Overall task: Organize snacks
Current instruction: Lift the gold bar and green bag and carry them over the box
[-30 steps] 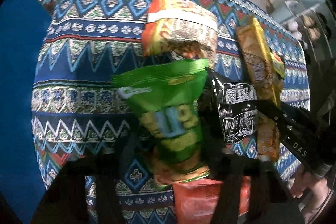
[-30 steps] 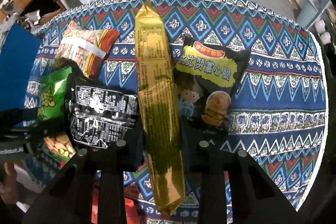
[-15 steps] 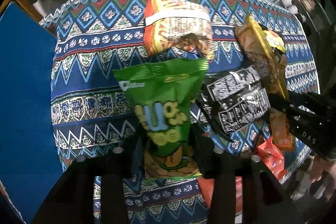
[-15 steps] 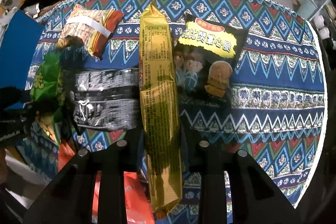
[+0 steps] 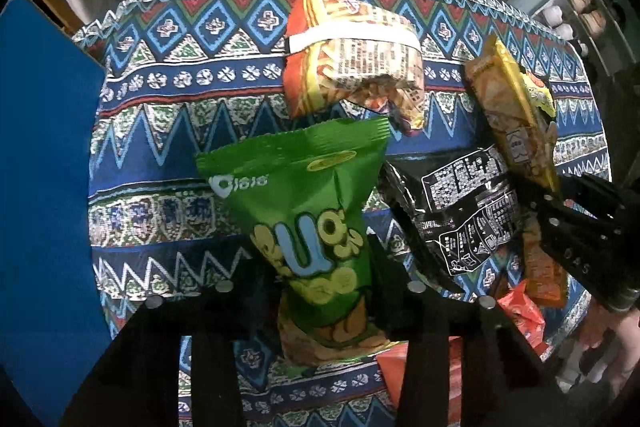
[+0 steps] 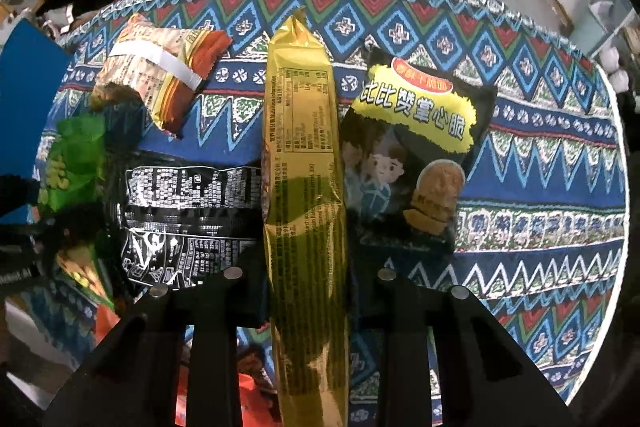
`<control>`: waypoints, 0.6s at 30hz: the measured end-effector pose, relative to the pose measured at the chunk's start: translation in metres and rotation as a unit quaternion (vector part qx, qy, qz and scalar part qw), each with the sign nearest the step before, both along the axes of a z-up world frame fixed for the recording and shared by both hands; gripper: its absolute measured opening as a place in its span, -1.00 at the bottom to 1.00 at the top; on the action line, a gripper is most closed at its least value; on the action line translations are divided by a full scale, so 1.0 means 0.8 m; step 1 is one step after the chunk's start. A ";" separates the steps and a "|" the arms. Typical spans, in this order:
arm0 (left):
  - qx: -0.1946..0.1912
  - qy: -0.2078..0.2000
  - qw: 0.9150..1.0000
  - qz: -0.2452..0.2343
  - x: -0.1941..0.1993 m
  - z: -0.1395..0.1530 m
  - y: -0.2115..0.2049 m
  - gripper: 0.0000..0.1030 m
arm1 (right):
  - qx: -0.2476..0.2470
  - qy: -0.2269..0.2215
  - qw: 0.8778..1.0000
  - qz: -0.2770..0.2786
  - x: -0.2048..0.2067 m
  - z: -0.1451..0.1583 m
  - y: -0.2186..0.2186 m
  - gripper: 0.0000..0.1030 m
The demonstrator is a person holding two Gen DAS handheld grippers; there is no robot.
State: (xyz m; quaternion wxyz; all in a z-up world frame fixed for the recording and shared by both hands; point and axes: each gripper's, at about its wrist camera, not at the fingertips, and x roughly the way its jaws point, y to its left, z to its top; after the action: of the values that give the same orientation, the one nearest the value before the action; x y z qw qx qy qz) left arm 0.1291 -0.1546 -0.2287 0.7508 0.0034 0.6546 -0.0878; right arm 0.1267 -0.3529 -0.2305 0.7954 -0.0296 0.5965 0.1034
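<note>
Green snack bag [image 5: 320,227] pinched tighter than before in left claw [image 5: 320,279], above patterned tablecloth [image 5: 160,99].

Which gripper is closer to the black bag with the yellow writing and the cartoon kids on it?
Right. The right gripper holds the gold packet lying right beside the black cartoon bag. The left gripper is over by the green bag.

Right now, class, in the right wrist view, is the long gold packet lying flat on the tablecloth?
No: the right gripper holds the gold packet between its fingers, above the tablecloth.
</note>
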 end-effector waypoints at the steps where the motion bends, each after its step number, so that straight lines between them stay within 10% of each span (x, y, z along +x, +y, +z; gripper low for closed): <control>1: 0.002 -0.005 1.000 -0.001 0.002 0.001 0.001 -0.34 | -0.002 -0.002 1.000 0.001 0.002 0.002 0.006 -0.48; 18: 0.002 -0.052 0.999 0.005 -0.025 0.074 0.034 -0.39 | 0.033 -0.035 0.999 -0.001 -0.018 0.084 0.014 -0.49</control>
State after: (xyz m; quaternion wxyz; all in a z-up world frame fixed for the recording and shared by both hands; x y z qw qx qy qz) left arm 0.1093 -0.1278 -0.1694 0.7843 0.0066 0.6148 -0.0824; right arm 0.1125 -0.3419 -0.1632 0.8163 -0.0061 0.5647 0.1210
